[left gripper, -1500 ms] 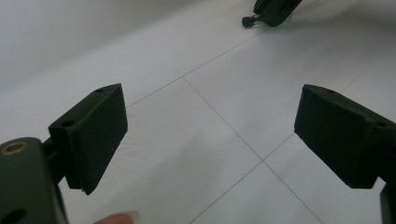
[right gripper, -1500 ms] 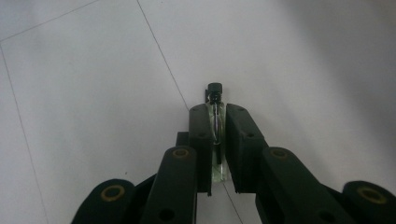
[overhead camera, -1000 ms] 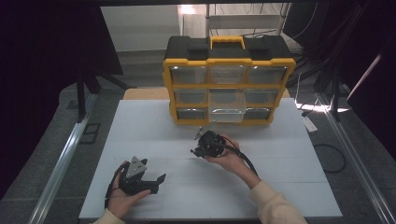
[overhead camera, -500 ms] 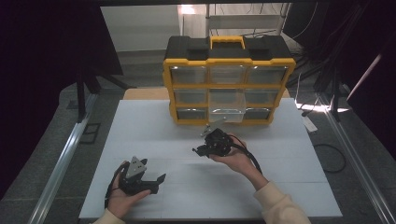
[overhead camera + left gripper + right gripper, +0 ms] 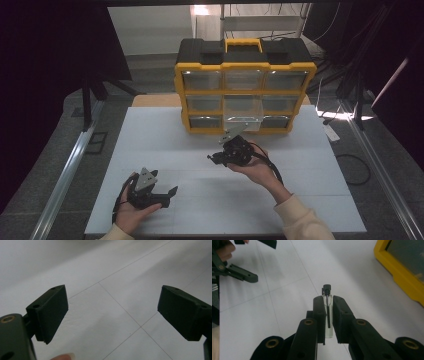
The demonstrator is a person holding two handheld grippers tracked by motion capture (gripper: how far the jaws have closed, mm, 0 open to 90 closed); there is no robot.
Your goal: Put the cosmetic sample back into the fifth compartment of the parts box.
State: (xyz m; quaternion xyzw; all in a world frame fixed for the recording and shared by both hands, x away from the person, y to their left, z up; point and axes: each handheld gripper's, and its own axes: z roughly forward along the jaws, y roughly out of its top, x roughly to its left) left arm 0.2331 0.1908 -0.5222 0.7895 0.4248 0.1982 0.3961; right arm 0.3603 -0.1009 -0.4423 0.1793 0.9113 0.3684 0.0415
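A small clear glass vial with a black cap and a dark stem inside stands between the jaws of my right gripper, which is shut on it. In the high view the right gripper hangs above the white table, just in front of the yellow and black drawer organizer, with its jaws pointing left. At the front left my left gripper rests low on the table. Its jaws stand wide open over bare table.
The organizer stands at the table's far edge with a clear middle drawer pulled out; its yellow corner lies to the right of the vial. The left gripper's jaw lies farther off. Metal rails flank the table.
My right hand has lifted a little with the vial and drifted right, toward the organizer. The left hand has stayed where it was.
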